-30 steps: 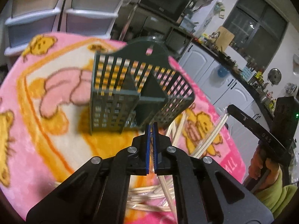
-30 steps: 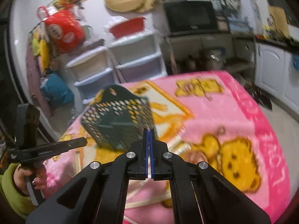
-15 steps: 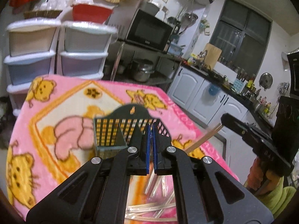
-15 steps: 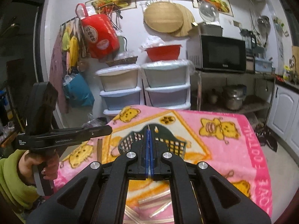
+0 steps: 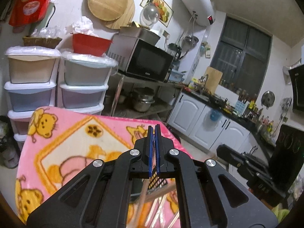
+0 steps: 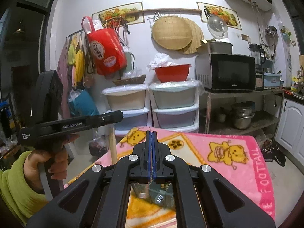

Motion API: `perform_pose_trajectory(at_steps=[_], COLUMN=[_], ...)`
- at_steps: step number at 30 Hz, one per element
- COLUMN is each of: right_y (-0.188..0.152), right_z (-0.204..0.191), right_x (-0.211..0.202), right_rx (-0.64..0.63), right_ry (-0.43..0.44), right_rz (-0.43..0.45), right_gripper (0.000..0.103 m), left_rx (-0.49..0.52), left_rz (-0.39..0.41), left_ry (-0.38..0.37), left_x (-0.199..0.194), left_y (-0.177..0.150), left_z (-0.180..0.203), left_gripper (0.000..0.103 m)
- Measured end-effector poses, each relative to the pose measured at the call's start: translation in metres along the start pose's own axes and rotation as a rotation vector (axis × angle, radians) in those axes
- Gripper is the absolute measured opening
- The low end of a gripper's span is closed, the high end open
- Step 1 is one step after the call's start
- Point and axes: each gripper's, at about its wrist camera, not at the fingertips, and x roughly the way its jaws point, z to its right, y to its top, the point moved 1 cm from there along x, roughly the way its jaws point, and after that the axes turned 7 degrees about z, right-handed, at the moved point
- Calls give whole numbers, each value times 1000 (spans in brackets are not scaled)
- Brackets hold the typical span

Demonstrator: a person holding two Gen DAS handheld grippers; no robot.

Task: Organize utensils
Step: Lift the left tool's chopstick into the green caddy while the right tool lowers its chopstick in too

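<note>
both grippers, left gripper (image 5: 154,131) and right gripper (image 6: 151,135), are seen pressed together, empty; chopsticks (image 5: 152,205) are left scattered below them beside the basket (image 6: 157,193), long axes fanned toward the table's near edge.

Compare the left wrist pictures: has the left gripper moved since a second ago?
Yes. The left gripper has risen and tilted up: the green basket has dropped beneath it, and the microwave is now central.

Black microwave (image 6: 226,72) on metal shelf; red basin (image 6: 172,73) atop stacked plastic drawers (image 6: 173,107); round woven trays (image 6: 172,32) wall-hung.
</note>
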Motion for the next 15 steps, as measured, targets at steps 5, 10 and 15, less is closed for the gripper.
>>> perform_pose_trajectory(at_steps=[5,10,15], right_y=[16,25,21], right_z=[13,27,39], right_x=[9,15,25], right_rx=[4,8,29], right_ry=[-28,-61,-71], right_rz=[12,21,9], right_gripper=[1,1,1], left_rx=[-8,-8,2], left_rz=[30,56,65], left_ry=[0,19,36], left_x=[9,22,39], left_y=[23,40,45], left_z=[0,-5,-11], left_gripper=[1,1,1])
